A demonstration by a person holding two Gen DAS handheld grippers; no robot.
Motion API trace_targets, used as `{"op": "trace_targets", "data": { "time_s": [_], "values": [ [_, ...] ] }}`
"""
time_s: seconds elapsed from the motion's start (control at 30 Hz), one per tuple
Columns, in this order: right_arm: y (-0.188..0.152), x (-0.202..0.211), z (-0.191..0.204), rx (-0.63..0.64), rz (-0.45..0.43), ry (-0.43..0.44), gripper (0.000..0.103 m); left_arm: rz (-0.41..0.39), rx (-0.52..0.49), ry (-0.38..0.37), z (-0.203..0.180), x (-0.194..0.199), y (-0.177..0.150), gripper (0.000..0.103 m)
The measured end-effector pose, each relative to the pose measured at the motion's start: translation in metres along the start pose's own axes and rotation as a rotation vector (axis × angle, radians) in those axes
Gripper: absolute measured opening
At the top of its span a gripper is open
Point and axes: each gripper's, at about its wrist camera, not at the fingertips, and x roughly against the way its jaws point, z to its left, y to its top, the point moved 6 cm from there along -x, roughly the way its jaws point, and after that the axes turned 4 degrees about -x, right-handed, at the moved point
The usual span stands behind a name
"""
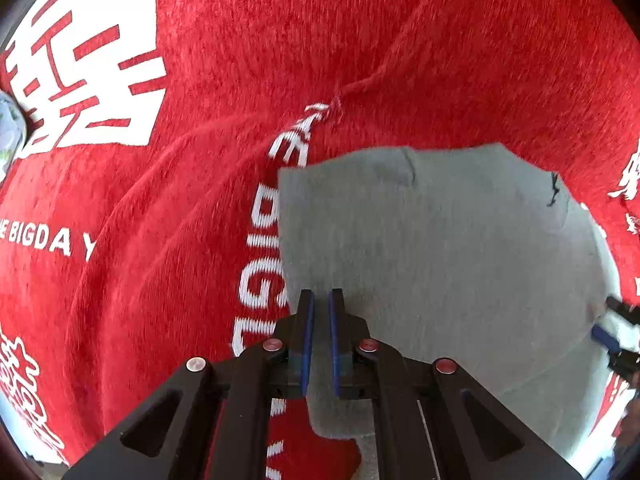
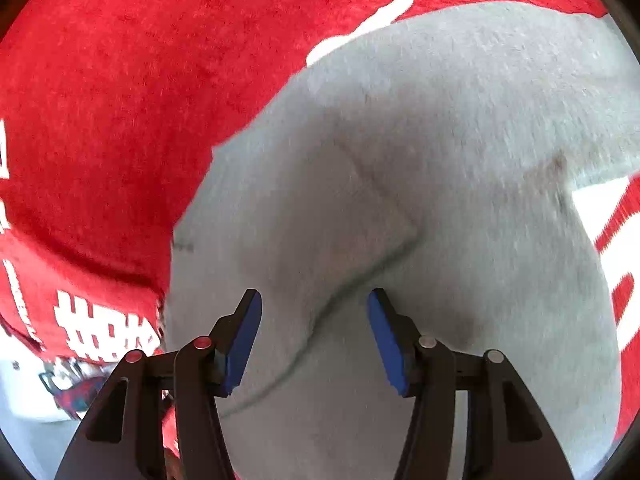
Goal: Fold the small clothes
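Eyeballing the setup: grey garment [image 1: 440,248] lies flat on the red printed cloth [image 1: 200,160] that covers the whole work surface, so that's where the thing being folded sits.
Left gripper [image 1: 320,300]: fingers nearly pressed together at the garment's left edge, with grey fabric running between the blue pads, so it looks like a pinch on that edge, though the gap isn't fully shut.
Left-side risk: that pinch sits close to the red cloth, so a lift could drag the cloth up with it, bunching everything.
Garment direction: from the left wrist view its long axis seems to run away from the camera, straight left edge alongside the white lettering [image 1: 260,248], far end squared off. Which end is the waist or neck, can't tell.
Right gripper [image 2: 315,300]: fingers spread wide, hovering over the grey fabric [image 2: 400,200], holding nothing.
Right-side risk: there's a diagonal crease between the pads, so closing there could grab a single layer and leave the fold lopsided.
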Motion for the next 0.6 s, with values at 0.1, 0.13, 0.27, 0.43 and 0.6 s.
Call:
{"op": "trace_targets", "data": {
  "time_s": [0.1, 0.13, 0.27, 0.43, 0.6],
  "values": [
    [0.004, 0.001, 0.026, 0.193, -0.035, -0.078, 0.008, -0.008, 0.008, 0.008, 0.001, 0.001, -0.001, 0.009],
    [0.003, 0.003, 0.029, 0.236, -0.042, -0.095, 0.008, -0.007, 0.007, 0.013, 0.001, 0.001, -0.001, 0.009],
    [0.005, 0.001, 0.008, 0.210, -0.011, -0.142, 0.008, -0.008, 0.002, 0.025, 0.000, -0.001, -0.001, 0.009],
    [0.008, 0.017, -0.019, 0.159, -0.039, -0.209, 0.015, 0.005, -0.006, 0.045, -0.005, 0.001, -0.001, 0.009],
    [0.009, 0.034, -0.036, 0.108, 0.004, -0.137, 0.028, 0.012, -0.024, 0.053, -0.017, 0.014, -0.004, 0.009]
  ]
}}
